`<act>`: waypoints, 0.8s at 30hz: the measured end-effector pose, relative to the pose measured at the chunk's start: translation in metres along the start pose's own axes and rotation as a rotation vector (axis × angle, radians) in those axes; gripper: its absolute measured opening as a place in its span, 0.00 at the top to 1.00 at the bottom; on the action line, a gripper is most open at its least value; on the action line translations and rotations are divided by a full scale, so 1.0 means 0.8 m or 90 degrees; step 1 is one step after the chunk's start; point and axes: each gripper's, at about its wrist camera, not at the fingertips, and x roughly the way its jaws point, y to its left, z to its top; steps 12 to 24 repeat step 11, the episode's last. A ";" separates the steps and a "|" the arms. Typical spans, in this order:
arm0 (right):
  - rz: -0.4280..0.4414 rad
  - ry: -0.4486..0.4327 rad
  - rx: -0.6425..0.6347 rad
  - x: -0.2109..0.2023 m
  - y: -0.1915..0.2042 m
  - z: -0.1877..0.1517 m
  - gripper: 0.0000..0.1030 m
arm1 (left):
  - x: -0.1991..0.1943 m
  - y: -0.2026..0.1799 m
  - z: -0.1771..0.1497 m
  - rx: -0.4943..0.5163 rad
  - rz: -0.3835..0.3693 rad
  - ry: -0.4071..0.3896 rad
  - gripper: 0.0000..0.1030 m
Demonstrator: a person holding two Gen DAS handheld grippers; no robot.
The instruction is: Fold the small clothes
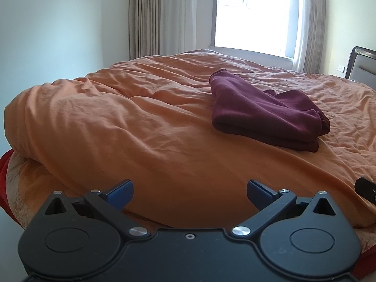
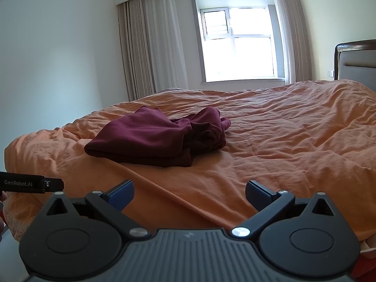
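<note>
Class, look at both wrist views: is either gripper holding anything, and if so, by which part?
Nothing is held. The left gripper and the right gripper are both open and short of the maroon garment, which lies folded on the orange duvet.

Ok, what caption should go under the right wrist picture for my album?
Open right gripper faces a folded maroon garment lying on the orange duvet, with a bright window behind.
</note>
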 end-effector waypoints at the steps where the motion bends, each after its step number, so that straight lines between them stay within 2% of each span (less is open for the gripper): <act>1: 0.000 0.002 0.001 0.001 -0.001 0.000 0.00 | 0.002 0.000 0.001 -0.001 0.000 0.002 0.01; 24: -0.001 0.022 0.008 0.019 -0.006 0.003 0.00 | 0.015 -0.003 0.010 -0.002 -0.004 0.014 0.01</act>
